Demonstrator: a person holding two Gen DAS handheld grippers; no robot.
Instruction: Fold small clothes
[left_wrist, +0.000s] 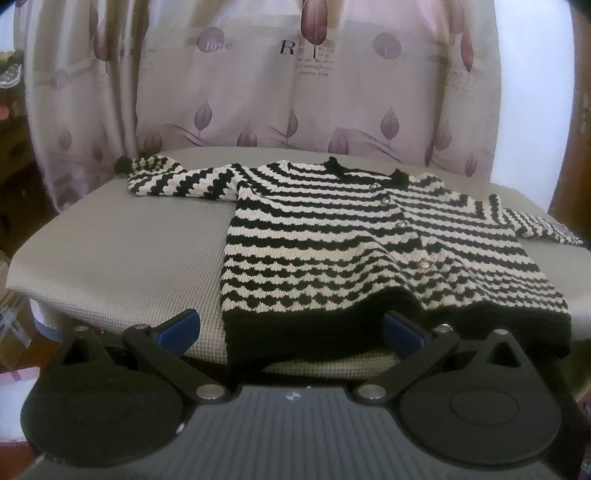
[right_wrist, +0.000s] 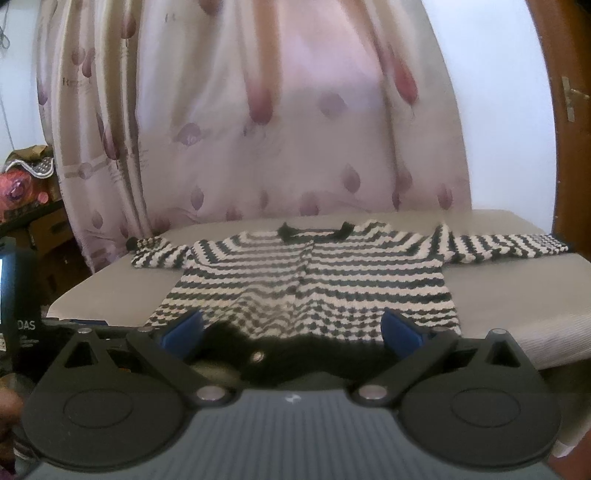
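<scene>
A small black-and-white striped knit cardigan (left_wrist: 332, 236) with metal buttons lies spread flat on a grey padded table (left_wrist: 129, 251), sleeves out to both sides. Its black hem hangs at the near table edge. My left gripper (left_wrist: 291, 330) is open, its blue pads either side of the hem's left part, just in front of it. In the right wrist view the cardigan (right_wrist: 314, 273) lies ahead, and my right gripper (right_wrist: 291, 330) is open, with the black hem (right_wrist: 295, 350) lying between its blue pads. It is blurred whether the pads touch the cloth.
A pink curtain (left_wrist: 295, 92) with purple leaf prints hangs close behind the table. Boxes and clutter (right_wrist: 26, 192) stand at the left. A brown wooden door frame (right_wrist: 561, 110) is at the right. A dark device (right_wrist: 18, 295) stands at the left edge.
</scene>
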